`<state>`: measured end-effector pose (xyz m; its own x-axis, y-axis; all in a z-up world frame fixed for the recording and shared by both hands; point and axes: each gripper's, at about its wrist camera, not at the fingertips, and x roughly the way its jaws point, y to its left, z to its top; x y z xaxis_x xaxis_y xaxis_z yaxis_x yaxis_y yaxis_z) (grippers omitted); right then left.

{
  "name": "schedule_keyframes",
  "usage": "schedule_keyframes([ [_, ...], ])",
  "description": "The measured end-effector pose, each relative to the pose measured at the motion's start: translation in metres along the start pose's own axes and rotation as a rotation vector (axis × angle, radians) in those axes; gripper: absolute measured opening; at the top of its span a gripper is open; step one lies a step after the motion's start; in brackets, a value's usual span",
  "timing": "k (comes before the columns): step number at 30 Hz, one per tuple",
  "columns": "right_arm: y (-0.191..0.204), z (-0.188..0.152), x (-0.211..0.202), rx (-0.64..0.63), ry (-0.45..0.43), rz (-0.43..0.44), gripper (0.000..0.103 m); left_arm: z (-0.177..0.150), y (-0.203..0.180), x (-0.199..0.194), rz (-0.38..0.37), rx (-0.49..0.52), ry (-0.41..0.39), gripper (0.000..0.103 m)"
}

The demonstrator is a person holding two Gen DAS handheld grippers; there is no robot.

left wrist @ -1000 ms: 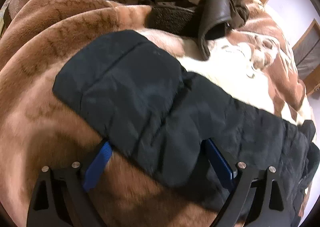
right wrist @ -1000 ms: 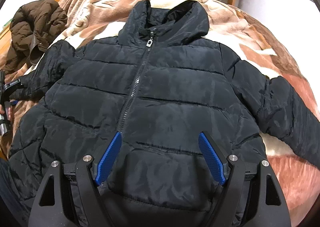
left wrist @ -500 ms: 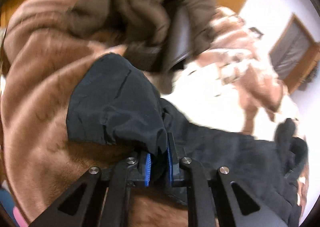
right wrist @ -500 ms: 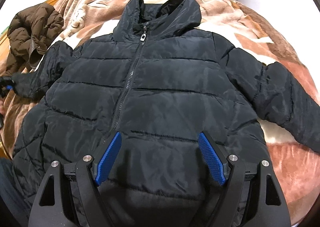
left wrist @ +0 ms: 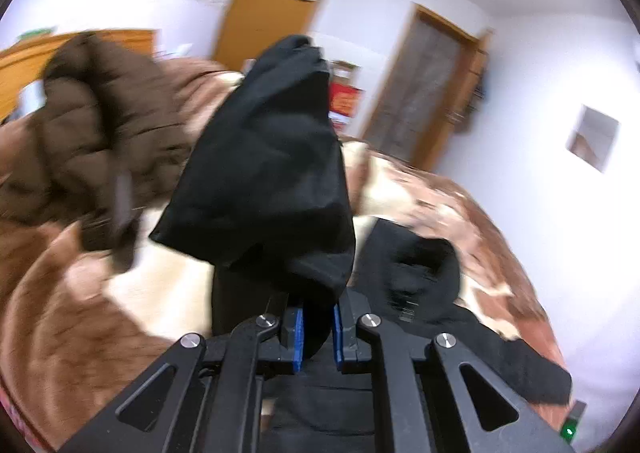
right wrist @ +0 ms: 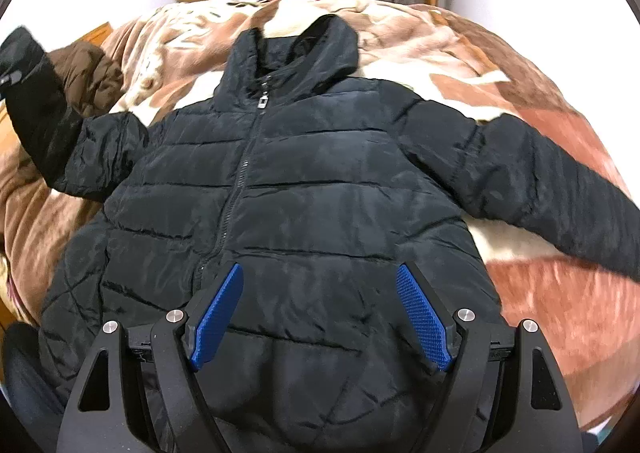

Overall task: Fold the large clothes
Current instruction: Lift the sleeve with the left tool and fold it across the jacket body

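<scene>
Up goes the sleeve: one second ago the left sleeve [left wrist: 264, 173] of the puffy black zip-up jacket [right wrist: 304, 213] lay flat on the fuzzy brown and cream blanket [right wrist: 460, 53], and the left gripper [left wrist: 317, 329] was wide open around its cuff. Now the blue pads [left wrist: 297, 333] are squeezed almost together on the black cloth, and the sleeve end stands up in the air. From the right side you can see that sleeve lifted high, far to the left, near the brown puffy coat [right wrist: 94, 77] heaped on the bed.

The jacket lies face up on the blanket, zipped shut, hood at the top. Its other sleeve [right wrist: 560, 197] is spread out flat to the right.

The right gripper [right wrist: 320, 317] hangs over the bottom of the jacket. Its blue pads are far apart and hold nothing.

I think this is the first fold: bringing the left sleeve in. Next, the left gripper should carry the sleeve over the chest, lay it flat across the front, and let go. The puffy cloth may spring back, so the right gripper could press it down.
</scene>
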<state>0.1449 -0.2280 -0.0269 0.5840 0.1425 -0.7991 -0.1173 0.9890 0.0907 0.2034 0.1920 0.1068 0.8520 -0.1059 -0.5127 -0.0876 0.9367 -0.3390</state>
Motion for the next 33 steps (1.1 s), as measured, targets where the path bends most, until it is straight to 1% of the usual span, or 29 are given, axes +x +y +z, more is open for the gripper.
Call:
schedule_keyframes([
  [4, -0.019, -0.003, -0.002, 0.065, 0.002, 0.008, 0.079, -0.015, -0.062, 0.030, -0.116, 0.080, 0.061, 0.011],
  [7, -0.033, -0.006, -0.003, 0.098, -0.001, 0.010, 0.079, -0.037, -0.098, 0.055, -0.184, 0.111, 0.120, 0.011],
  [10, -0.048, -0.009, 0.001, 0.135, 0.003, 0.024, 0.079, -0.061, -0.130, 0.092, -0.240, 0.136, 0.187, 0.011],
  [13, -0.061, -0.013, 0.009, 0.170, 0.022, 0.041, 0.079, -0.086, -0.156, 0.116, -0.288, 0.147, 0.250, 0.011],
  [16, -0.070, -0.016, 0.017, 0.200, 0.051, 0.073, 0.079, -0.111, -0.175, 0.134, -0.330, 0.146, 0.304, 0.011],
  [19, -0.073, -0.019, 0.021, 0.210, 0.053, 0.061, 0.079, -0.127, -0.187, 0.146, -0.353, 0.145, 0.346, 0.011],
  [21, -0.074, -0.019, 0.022, 0.212, 0.054, 0.054, 0.079, -0.136, -0.192, 0.158, -0.360, 0.139, 0.380, 0.016],
  [22, -0.074, -0.019, 0.023, 0.215, 0.057, 0.055, 0.079, -0.139, -0.192, 0.163, -0.370, 0.128, 0.400, 0.025],
  [23, -0.075, -0.019, 0.023, 0.218, 0.058, 0.053, 0.079, -0.145, -0.196, 0.168, -0.380, 0.116, 0.416, 0.043],
  [24, -0.076, -0.018, 0.023, 0.221, 0.057, 0.051, 0.079, -0.147, -0.195, 0.170, -0.393, 0.096, 0.427, 0.053],
  [25, -0.077, -0.017, 0.022, 0.224, 0.054, 0.050, 0.079, -0.146, -0.193, 0.171, -0.408, 0.078, 0.431, 0.065],
  [26, -0.077, -0.016, 0.021, 0.227, 0.046, 0.050, 0.079, -0.145, -0.191, 0.168, -0.428, 0.061, 0.430, 0.069],
  [27, -0.077, -0.014, 0.019, 0.229, 0.038, 0.050, 0.079, -0.142, -0.188, 0.164, -0.448, 0.048, 0.428, 0.070],
  [29, -0.076, -0.011, 0.016, 0.230, 0.017, 0.046, 0.079, -0.137, -0.185, 0.153, -0.487, 0.028, 0.428, 0.078],
  [31, -0.074, -0.006, 0.014, 0.231, 0.003, 0.053, 0.079, -0.128, -0.178, 0.143, -0.513, 0.031, 0.414, 0.078],
  [32, -0.072, -0.004, 0.013, 0.227, -0.002, 0.054, 0.079, -0.123, -0.173, 0.140, -0.514, 0.047, 0.399, 0.078],
  [33, -0.070, -0.001, 0.013, 0.222, -0.004, 0.055, 0.079, -0.119, -0.167, 0.134, -0.498, 0.075, 0.371, 0.078],
])
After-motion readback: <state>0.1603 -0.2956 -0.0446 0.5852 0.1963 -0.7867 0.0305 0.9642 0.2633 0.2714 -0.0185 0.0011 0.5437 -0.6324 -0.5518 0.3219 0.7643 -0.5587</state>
